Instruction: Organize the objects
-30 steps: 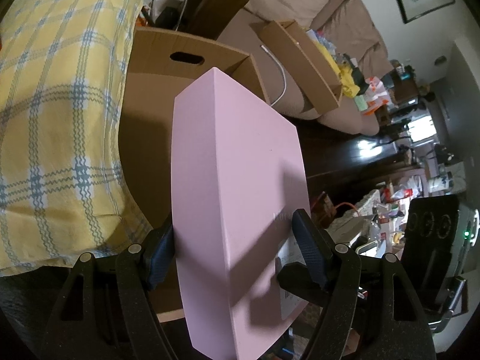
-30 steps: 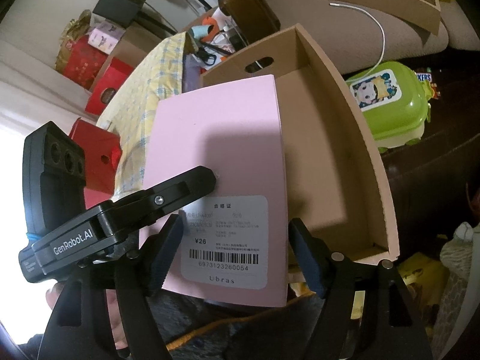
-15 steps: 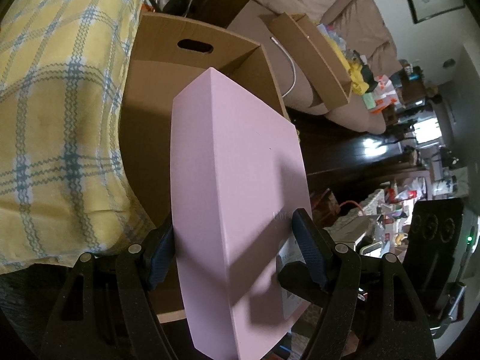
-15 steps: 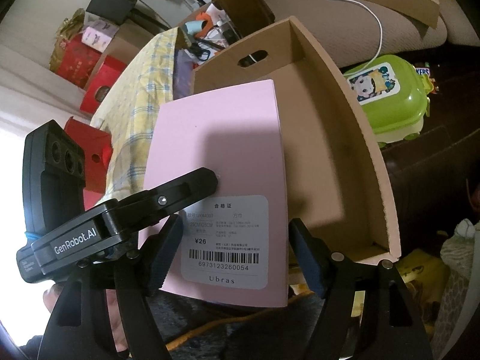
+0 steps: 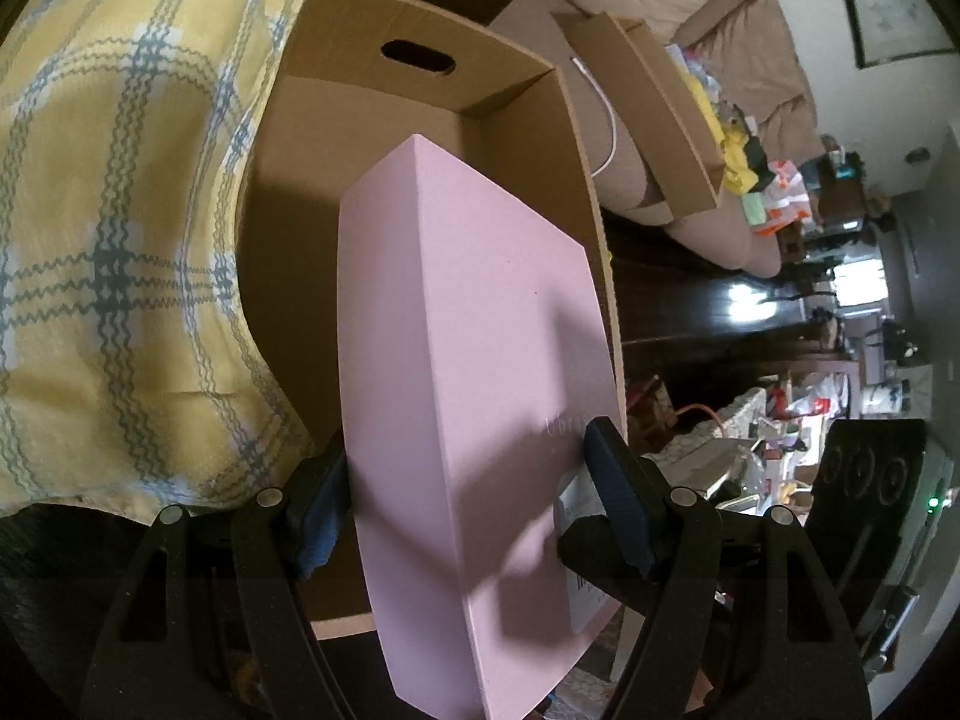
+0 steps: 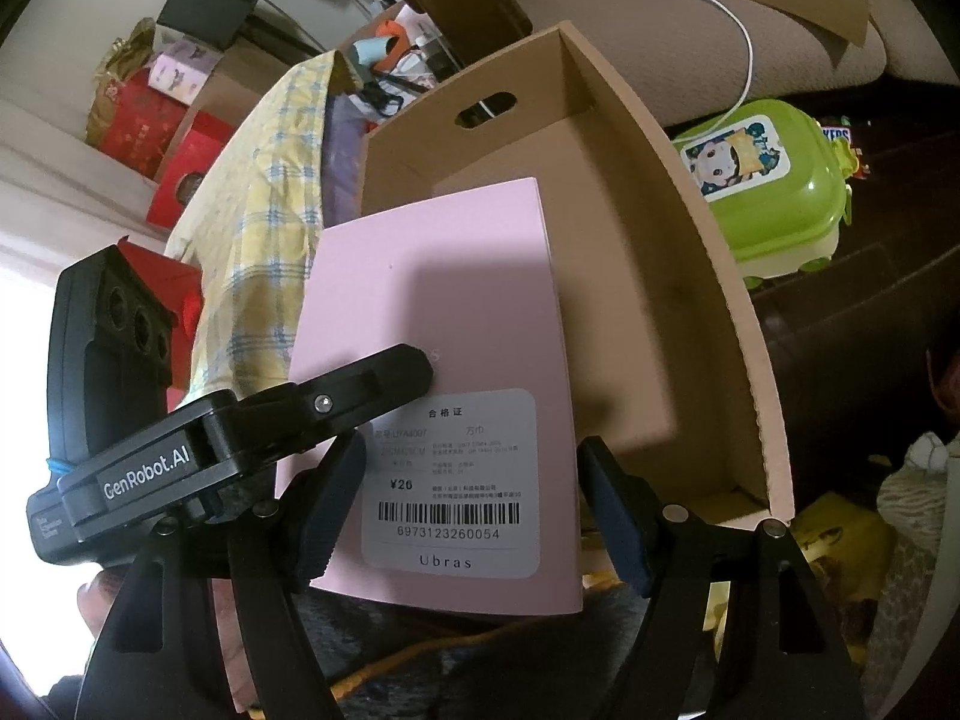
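Note:
A flat pink box (image 5: 480, 360) with a white barcode label (image 6: 450, 480) hangs tilted over the open brown cardboard box (image 5: 372, 18). My left gripper (image 5: 465, 498) is shut on the pink box, its pads pressing both long sides. My right gripper (image 6: 468, 510) is shut on the same pink box (image 6: 432, 300) at the labelled end. One finger (image 6: 372, 378) of the left gripper lies across the pink face in the right wrist view. The cardboard box (image 6: 708, 276) shows a bare floor and a handle slot in its far wall.
A yellow plaid cloth (image 5: 120, 210) drapes along the cardboard box's left side. A green plastic case (image 6: 768, 192) sits to its right on dark flooring. A second cardboard tray (image 5: 654, 114) and a white cable (image 6: 732, 42) lie on the brown sofa behind. Red boxes (image 6: 138, 126) stand far left.
The pink box and both grippers have sunk a little toward the cardboard box's opening, which now looks closer. Both grips are unchanged.

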Demonstrator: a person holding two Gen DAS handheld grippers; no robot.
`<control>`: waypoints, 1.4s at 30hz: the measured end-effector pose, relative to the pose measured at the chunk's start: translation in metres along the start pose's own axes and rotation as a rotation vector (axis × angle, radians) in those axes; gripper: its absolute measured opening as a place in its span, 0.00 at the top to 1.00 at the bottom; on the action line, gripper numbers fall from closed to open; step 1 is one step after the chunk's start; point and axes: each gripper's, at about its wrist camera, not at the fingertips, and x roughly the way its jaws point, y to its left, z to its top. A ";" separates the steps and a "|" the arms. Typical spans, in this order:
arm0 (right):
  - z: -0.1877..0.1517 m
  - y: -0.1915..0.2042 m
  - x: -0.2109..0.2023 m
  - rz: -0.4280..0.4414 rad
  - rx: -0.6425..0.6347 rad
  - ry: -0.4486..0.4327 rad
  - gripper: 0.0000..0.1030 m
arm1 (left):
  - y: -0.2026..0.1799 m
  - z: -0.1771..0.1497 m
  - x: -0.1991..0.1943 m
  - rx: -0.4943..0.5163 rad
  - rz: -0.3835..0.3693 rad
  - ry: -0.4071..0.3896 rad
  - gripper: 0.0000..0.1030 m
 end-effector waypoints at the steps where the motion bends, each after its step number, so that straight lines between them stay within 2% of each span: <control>1: 0.000 0.000 0.001 0.000 0.001 0.000 0.28 | 0.001 0.000 0.001 -0.004 -0.001 0.000 0.32; 15: 0.000 -0.013 0.015 0.024 0.044 0.016 0.28 | 0.010 0.000 0.013 -0.062 -0.006 0.036 0.31; 25: 0.000 -0.020 0.018 0.041 0.062 0.016 0.28 | 0.018 0.000 0.015 -0.095 -0.021 0.057 0.26; 33: 0.000 -0.020 0.017 0.059 0.071 0.017 0.29 | 0.016 -0.001 0.008 -0.073 -0.032 0.075 0.20; 39: 0.002 -0.017 0.018 0.068 0.062 0.019 0.30 | 0.022 -0.004 -0.003 -0.095 -0.062 0.081 0.19; 42: 0.003 -0.018 0.016 0.079 0.067 0.009 0.30 | 0.017 -0.008 -0.017 -0.051 -0.081 0.064 0.19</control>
